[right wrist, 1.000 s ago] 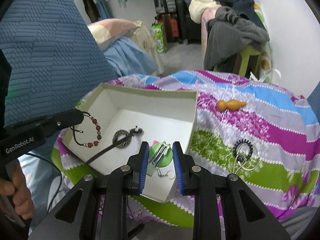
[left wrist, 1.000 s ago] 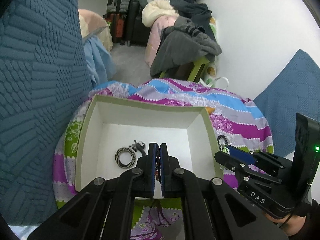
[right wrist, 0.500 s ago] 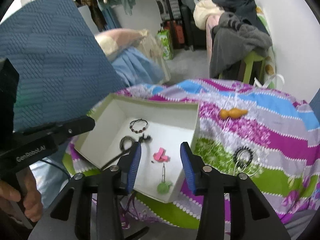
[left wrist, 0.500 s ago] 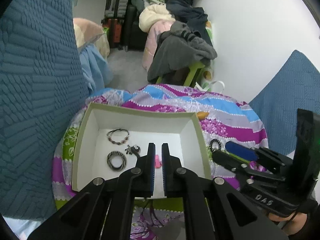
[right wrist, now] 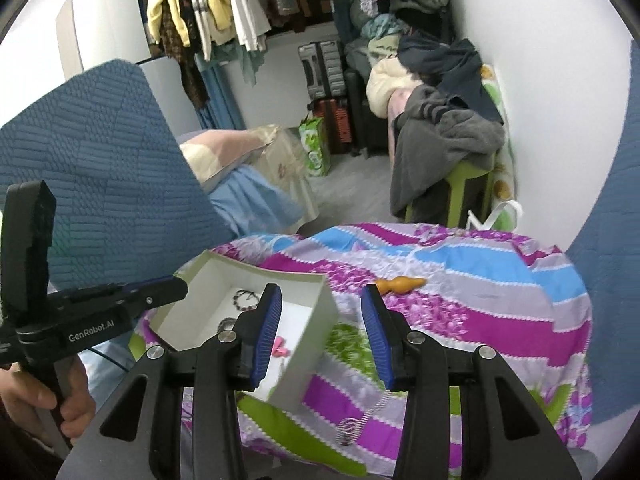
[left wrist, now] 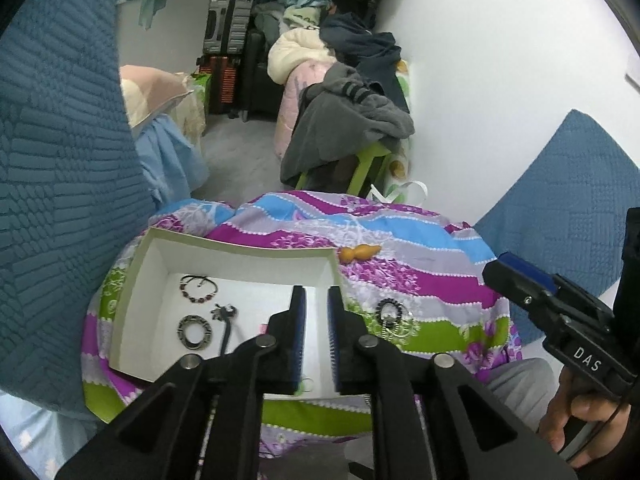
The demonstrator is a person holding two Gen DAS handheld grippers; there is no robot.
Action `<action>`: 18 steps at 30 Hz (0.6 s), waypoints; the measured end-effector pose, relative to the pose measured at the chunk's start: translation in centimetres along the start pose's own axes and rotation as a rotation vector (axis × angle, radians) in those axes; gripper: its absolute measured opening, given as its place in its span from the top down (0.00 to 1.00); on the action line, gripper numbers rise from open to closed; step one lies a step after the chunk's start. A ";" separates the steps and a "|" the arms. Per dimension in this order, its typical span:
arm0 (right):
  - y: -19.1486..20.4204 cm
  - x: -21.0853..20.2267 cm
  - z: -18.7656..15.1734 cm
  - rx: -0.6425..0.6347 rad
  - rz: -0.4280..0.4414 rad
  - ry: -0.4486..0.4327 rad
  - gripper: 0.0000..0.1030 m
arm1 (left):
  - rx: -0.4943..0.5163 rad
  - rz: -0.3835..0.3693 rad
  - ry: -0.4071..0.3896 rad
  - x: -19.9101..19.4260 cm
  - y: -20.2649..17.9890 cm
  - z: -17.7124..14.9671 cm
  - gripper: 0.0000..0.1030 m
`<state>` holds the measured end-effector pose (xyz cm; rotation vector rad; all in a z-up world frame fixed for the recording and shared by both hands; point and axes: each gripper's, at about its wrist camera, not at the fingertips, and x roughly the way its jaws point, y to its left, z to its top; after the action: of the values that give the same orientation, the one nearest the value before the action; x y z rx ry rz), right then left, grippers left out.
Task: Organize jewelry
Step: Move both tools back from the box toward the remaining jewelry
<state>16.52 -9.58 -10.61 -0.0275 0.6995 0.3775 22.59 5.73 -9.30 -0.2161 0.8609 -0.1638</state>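
A white open box (left wrist: 240,246) lies on the striped cloth. Inside it are a beaded bracelet (left wrist: 199,289), a dark ring pendant (left wrist: 195,332) and a corded charm (left wrist: 224,314). My left gripper (left wrist: 316,294) hovers above the box's near right part, its jaws opening with nothing between them. In the right wrist view my right gripper (right wrist: 320,296) hangs open and empty over the right corner of the box (right wrist: 224,262), where a pink piece (right wrist: 280,348) shows. On the cloth lie an orange gourd charm (right wrist: 400,284), a black beaded piece (left wrist: 390,312) and a silver chain (right wrist: 352,428).
Blue quilted cushions (left wrist: 60,160) rise close on the left and at the right (left wrist: 568,200). Beyond the round table stand a green stool with a grey garment (left wrist: 352,132), suitcases (left wrist: 226,28) and hanging clothes (right wrist: 224,0). A hand (right wrist: 36,400) holds the left gripper's handle.
Both grippers have risen and drawn back from the box. The left one let the beaded bracelet drop into the box, the right one released a green keyring piece, and both jaws widened.
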 end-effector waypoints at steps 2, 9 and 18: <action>-0.8 -0.6 -0.1 0.004 -0.009 -0.009 0.62 | 0.007 -0.007 -0.021 -0.2 -1.3 -0.1 0.55; -4.2 -2.5 -1.0 0.016 -0.039 -0.030 0.62 | 0.056 -0.028 -0.044 0.1 -5.8 -0.7 0.36; -8.2 -3.0 -3.3 0.010 -0.066 -0.040 0.62 | 0.020 -0.092 -0.030 2.4 -9.2 -3.2 0.32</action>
<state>15.19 -18.70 -12.00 -0.0334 0.6593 0.3108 21.13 -4.07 -10.76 -0.2389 0.8200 -0.2542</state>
